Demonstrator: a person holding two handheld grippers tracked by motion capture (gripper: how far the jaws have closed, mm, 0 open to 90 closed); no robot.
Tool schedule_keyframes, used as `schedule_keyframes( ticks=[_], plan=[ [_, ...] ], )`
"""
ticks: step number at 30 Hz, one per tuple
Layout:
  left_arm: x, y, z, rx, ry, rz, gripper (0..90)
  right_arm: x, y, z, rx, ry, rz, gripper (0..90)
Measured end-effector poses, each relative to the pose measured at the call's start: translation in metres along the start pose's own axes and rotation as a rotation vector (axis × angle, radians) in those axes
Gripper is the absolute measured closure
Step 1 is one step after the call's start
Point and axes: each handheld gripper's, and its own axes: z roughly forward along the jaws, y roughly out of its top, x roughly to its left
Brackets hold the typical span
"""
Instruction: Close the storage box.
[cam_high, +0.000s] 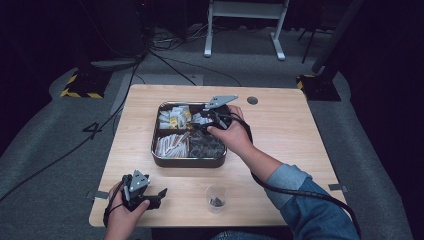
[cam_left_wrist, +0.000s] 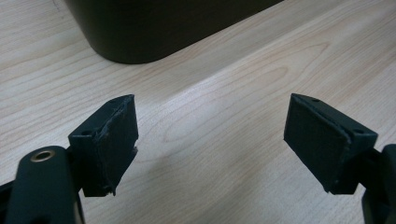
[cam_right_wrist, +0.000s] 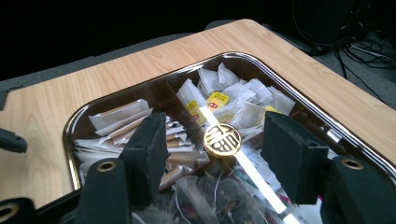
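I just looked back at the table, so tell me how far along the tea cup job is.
Looks done: the clear cup near the table's front edge already holds something small and dark. In hand: the right claw hangs open over the divided tray of tea bags and sachets, nothing between its jaws. The left claw rests open on the table. Left: probably another pick from the tray.

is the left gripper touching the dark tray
Apart. In the high view the left gripper sits near the table's front edge, with bare wood between it and the tray; the left gripper view shows the same gap.

Dark four-compartment tray (cam_high: 159, 161) mid-table; tea bags (cam_right_wrist: 243, 105) heaped in far compartment
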Motion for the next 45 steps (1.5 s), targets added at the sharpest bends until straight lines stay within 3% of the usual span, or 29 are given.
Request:
schedule_keyframes(
  ticks=[7, 11, 18, 28, 36, 45],
  plan=[
    [0.001, -0.004, -0.004, 0.002, 0.006, -0.003, 18.1, 0.0, -0.004, -0.032, -0.024, 0.012, -0.007, 40.1],
    [0.0, -0.008, -0.008, 0.001, 0.016, -0.013, 18.1, -0.002, -0.018, -0.052, -0.032, -0.016, -0.026, 40.0],
    [0.001, -0.009, -0.008, 0.001, 0.024, -0.018, 18.1, -0.019, -0.05, -0.092, -0.048, -0.054, 0.036, 39.2],
    [0.002, -0.005, -0.004, 0.003, 0.027, -0.016, 18.0, -0.036, -0.09, -0.147, -0.048, -0.132, 0.086, 37.8],
    [0.0, -0.007, -0.002, 0.017, 0.024, -0.019, 18.1, -0.038, -0.118, -0.174, -0.017, -0.18, 0.092, 36.4],
    [-0.002, -0.011, -0.004, 0.018, 0.037, -0.02, 18.1, -0.036, -0.149, -0.18, 0.04, -0.189, 0.093, 35.6]
  ],
)
